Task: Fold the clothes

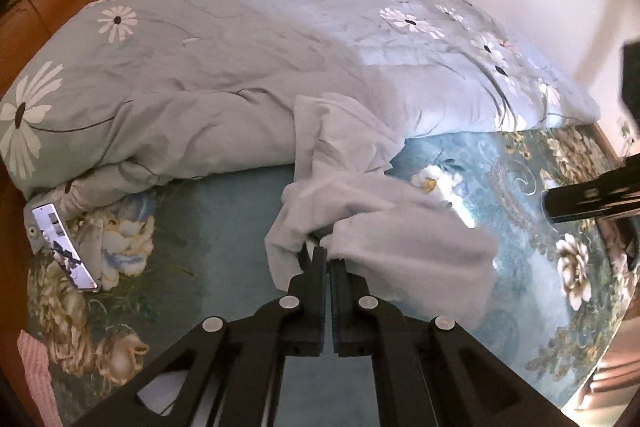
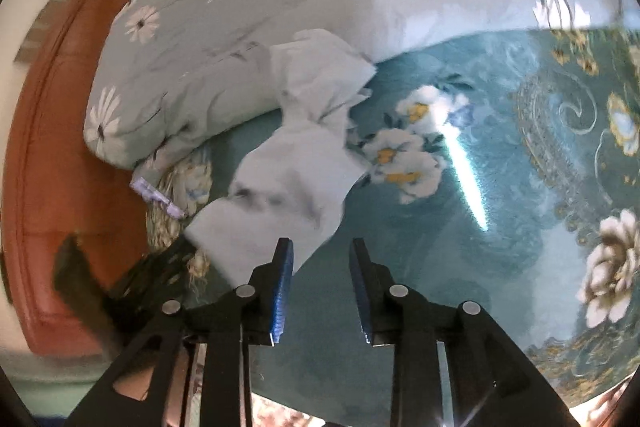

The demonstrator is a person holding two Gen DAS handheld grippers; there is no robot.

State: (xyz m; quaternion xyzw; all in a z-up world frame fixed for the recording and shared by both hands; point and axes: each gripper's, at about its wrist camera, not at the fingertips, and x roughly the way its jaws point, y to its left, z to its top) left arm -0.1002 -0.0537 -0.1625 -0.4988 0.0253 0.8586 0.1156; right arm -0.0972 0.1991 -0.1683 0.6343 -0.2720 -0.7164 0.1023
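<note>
the left gripper is clamped on a soft, crumpled pale-grey garment at frame centre, over the glossy teal floral bedspread. the right gripper hangs with fingers apart. a puffy daisy-print duvet fills the upper frame.

Right gripper: jaws apart, nothing between them. Pale grey garment lies crumpled on the teal floral bedspread, its near edge just beside the left finger (contact cannot be confirmed). Its far end rests against the daisy-print duvet. View blurred.
</note>
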